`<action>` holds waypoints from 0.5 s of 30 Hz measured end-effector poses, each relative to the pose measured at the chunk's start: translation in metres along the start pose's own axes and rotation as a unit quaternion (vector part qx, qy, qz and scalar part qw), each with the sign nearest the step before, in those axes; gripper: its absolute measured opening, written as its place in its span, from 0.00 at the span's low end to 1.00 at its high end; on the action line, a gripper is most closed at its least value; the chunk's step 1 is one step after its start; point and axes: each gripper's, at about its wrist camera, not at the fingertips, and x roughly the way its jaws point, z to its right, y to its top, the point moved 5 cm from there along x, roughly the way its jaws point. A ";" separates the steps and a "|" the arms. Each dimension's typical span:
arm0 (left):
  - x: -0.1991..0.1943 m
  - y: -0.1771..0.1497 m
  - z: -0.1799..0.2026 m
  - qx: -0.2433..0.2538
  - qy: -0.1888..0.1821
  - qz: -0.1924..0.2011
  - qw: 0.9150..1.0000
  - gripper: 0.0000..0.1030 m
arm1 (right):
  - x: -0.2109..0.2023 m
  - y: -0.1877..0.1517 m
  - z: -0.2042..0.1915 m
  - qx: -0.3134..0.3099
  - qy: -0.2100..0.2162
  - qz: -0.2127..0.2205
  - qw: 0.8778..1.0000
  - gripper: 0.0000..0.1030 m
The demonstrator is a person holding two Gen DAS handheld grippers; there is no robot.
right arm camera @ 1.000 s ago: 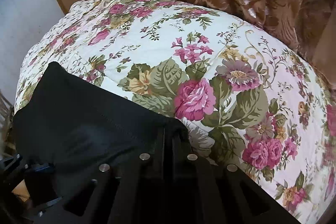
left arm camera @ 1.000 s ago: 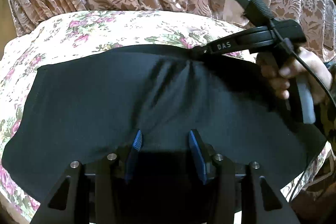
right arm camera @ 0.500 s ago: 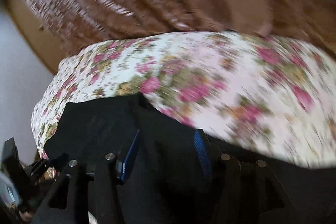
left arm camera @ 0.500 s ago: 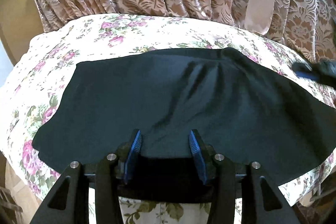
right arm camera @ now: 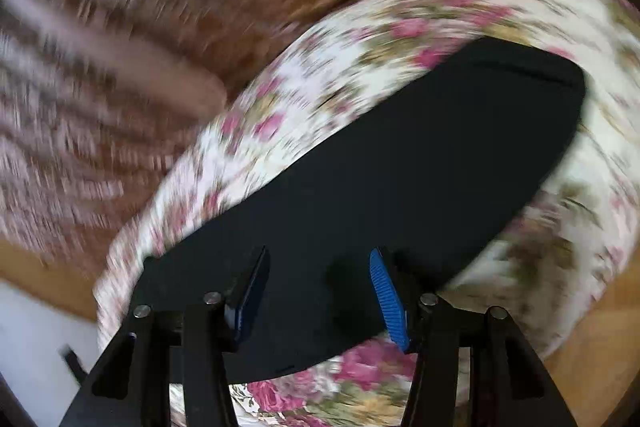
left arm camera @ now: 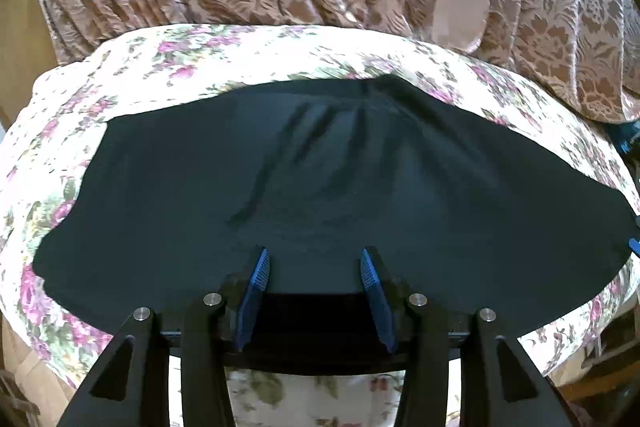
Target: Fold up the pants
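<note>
In the left wrist view, the left claw hangs open and empty over the black pants, which lie flat on the floral bed. In the blurred right wrist view, the right claw is open above them, holding nothing.

Your left gripper hangs over black pants spread flat on the floral bedspread; fingers apart, gripping nothing.
</note>
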 end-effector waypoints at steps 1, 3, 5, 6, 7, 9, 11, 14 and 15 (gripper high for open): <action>0.001 0.000 0.003 0.003 -0.001 0.000 1.000 0.47 | -0.005 0.003 0.009 0.019 0.004 0.010 1.000 0.52; 0.002 -0.001 0.007 0.008 -0.006 -0.001 1.000 0.53 | -0.017 0.010 0.031 0.061 0.009 0.036 0.997 0.52; 0.003 -0.001 0.010 0.010 -0.013 -0.005 1.000 0.59 | -0.024 0.015 0.049 0.097 0.011 0.055 0.994 0.52; 0.004 -0.001 0.010 0.009 -0.015 -0.007 1.000 0.61 | -0.026 0.017 0.055 0.108 0.012 0.060 0.992 0.52; 0.005 -0.001 0.010 0.008 -0.016 -0.009 1.000 0.61 | -0.028 0.019 0.065 0.127 0.015 0.067 0.990 0.52; 0.007 -0.001 0.010 0.006 -0.015 -0.013 1.000 0.62 | -0.028 0.020 0.078 0.152 0.017 0.074 0.985 0.52; 0.008 0.000 0.009 0.002 -0.017 -0.015 1.000 0.64 | -0.027 0.020 0.092 0.177 0.014 0.078 0.981 0.52; 0.010 0.001 0.009 -0.004 -0.020 -0.017 1.000 0.68 | -0.022 0.020 0.105 0.200 0.020 0.082 0.976 0.50; 0.011 0.001 0.009 -0.005 -0.023 -0.019 1.000 0.72 | -0.021 0.022 0.112 0.210 0.025 0.087 0.974 0.48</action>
